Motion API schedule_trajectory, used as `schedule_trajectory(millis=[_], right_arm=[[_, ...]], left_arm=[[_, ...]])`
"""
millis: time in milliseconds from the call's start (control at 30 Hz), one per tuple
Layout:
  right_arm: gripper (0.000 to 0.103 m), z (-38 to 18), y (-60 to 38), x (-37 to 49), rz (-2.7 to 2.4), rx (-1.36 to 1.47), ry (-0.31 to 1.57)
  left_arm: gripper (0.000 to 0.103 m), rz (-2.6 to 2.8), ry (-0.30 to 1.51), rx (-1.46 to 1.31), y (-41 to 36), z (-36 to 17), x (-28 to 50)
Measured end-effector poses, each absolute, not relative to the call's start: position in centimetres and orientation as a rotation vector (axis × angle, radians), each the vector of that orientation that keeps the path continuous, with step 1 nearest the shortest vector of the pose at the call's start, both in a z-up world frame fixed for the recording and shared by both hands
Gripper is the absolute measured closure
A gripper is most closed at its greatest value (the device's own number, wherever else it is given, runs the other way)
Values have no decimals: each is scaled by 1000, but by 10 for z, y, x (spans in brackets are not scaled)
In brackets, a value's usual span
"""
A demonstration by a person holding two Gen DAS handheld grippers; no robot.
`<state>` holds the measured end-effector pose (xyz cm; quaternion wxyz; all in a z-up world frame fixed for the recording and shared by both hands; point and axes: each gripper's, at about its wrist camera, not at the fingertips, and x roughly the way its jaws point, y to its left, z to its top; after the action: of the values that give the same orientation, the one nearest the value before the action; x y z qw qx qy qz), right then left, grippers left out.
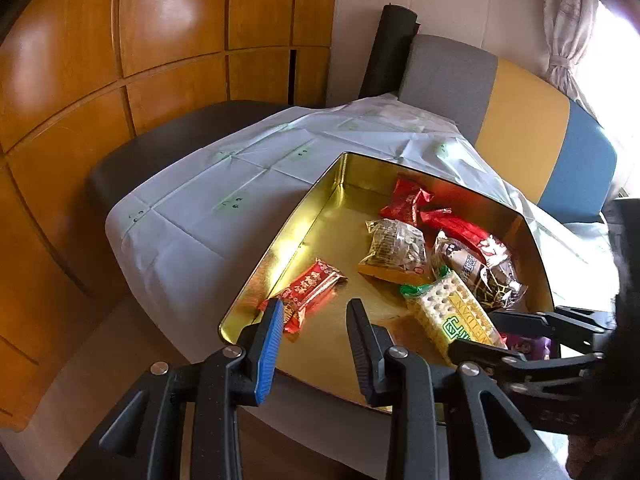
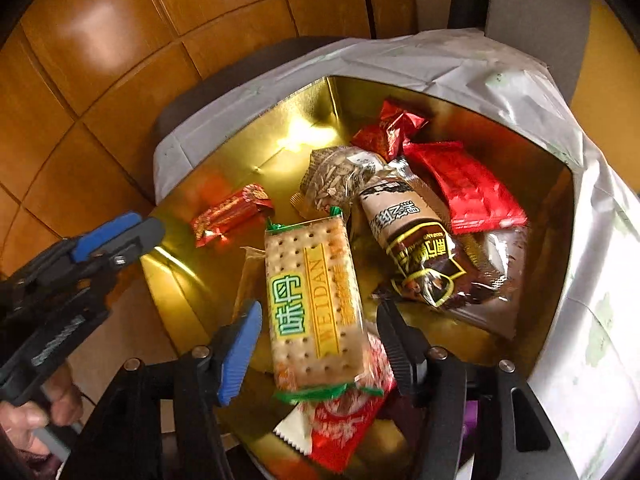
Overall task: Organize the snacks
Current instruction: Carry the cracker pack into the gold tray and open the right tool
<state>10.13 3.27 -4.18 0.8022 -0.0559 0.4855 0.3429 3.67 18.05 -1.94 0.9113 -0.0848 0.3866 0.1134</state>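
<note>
Your left gripper [image 1: 314, 312] hovers over the near left corner of the gold tin [image 1: 320, 216], its jaws parted with nothing between them; a small red candy wrapper [image 1: 310, 292] lies on the tin floor just past the blue-padded finger [image 1: 270, 354]. Your right gripper [image 2: 320, 330] hangs low over the near end of the Weidan cracker pack [image 2: 312, 300], a finger on each side of it. The pads stand clear of the wrapper, so it is released, and the pack lies in the tin across a red-and-white packet [image 2: 344, 416].

From the cracker pack, seen through the right wrist camera, the sunflower seed bag [image 2: 340, 180] sits at twelve o'clock. The brown chocolate-coloured packet [image 2: 416, 256] lies at two o'clock, touching the seeds. Beyond it, at one o'clock, a flat red packet [image 2: 468, 188] rests against the far right wall, with a crumpled red wrapper [image 2: 388, 128] near the far corner. The small red candy is at ten o'clock, apart from the rest.

The tin stands on a creased white cloth [image 1: 224, 184] spread over a dark table [image 1: 160, 148]. A striped grey, yellow and blue sofa back [image 1: 516, 120] rises behind, and wooden panelling [image 1: 120, 60] fills the left.
</note>
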Motion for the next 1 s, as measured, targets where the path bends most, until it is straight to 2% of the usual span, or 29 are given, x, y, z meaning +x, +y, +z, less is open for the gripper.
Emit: schedule_trajectory(millis=[100,167,233,333,1000], right_arm=[[45,-36,32,91,764,-146,1024],[55,-39,34,86,772,-170,1026],[69,-44,36,85,751,-198,1020],[75,-45,31,92,726,-149,1004],[72,-43,15,98,630,-62,994]], left_arm=[[70,232,794,-174,179,-18,36],[70,233,793,-171,179,-17,36],[70,231,791,-171,179,-17,36],[70,230,788,-162,177,-15,35],[70,202,774,-109,154,-4,28]])
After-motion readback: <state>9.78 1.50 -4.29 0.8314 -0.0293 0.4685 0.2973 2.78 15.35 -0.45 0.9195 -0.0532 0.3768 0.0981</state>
